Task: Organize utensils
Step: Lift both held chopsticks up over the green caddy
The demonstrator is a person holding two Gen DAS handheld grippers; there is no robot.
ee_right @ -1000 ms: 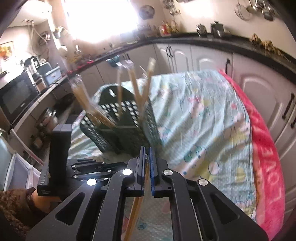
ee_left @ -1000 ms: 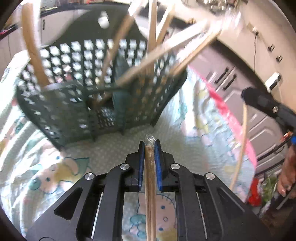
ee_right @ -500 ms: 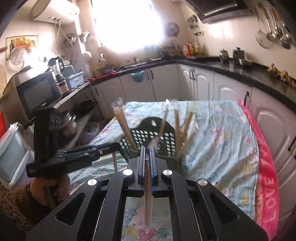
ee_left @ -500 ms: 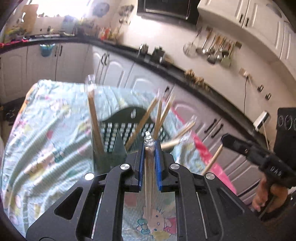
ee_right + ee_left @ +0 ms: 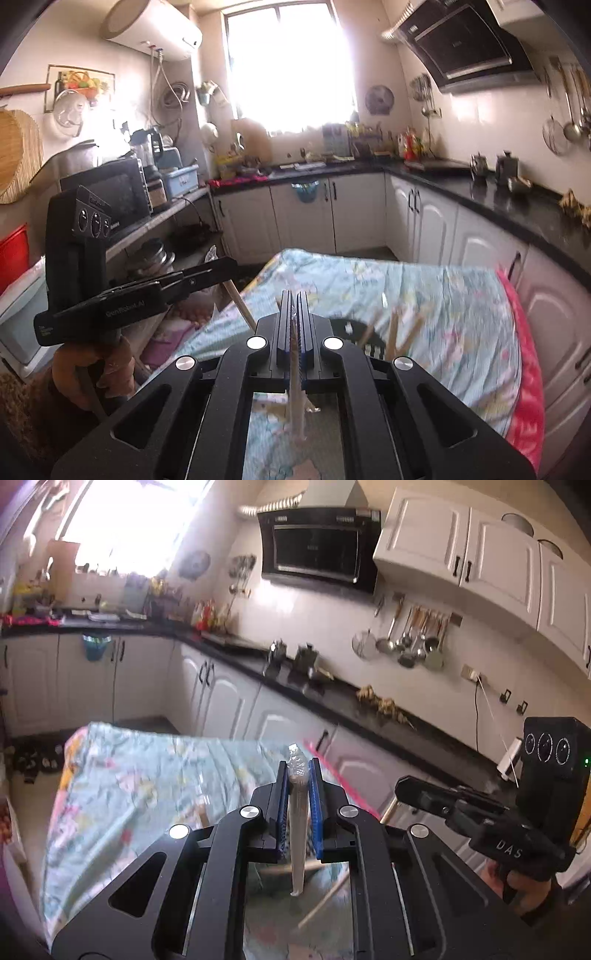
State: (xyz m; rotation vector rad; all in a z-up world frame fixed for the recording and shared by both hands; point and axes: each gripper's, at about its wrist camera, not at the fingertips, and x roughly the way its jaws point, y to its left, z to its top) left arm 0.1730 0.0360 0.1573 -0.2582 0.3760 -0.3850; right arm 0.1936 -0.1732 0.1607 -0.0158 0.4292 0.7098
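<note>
1. The left hand-held gripper (image 5: 299, 775) is closed on a plastic-wrapped pair of chopsticks (image 5: 297, 827), which is clamped between the blue pads (image 5: 314, 805) and hangs below them.
2. The wrapped tip is seen projecting just past the fingertips of the left hand-held gripper.
3. The right hand-held gripper (image 5: 293, 314) is closed on a second wrapped chopstick pair (image 5: 295, 387), held between its jaws and extending downward.
4. Both hand-held grippers are held raised above the worktop, which is covered by a light-blue patterned cloth (image 5: 129, 775).
5. In the right wrist view, a dark perforated basket (image 5: 354, 332) is partly shown on the cloth, just right of the fingers.
6. Several wooden utensils (image 5: 399, 328) are seen standing tilted in the basket; they are blurred.
7. Each hand-held gripper is visible in the other's view, well apart.
</note>
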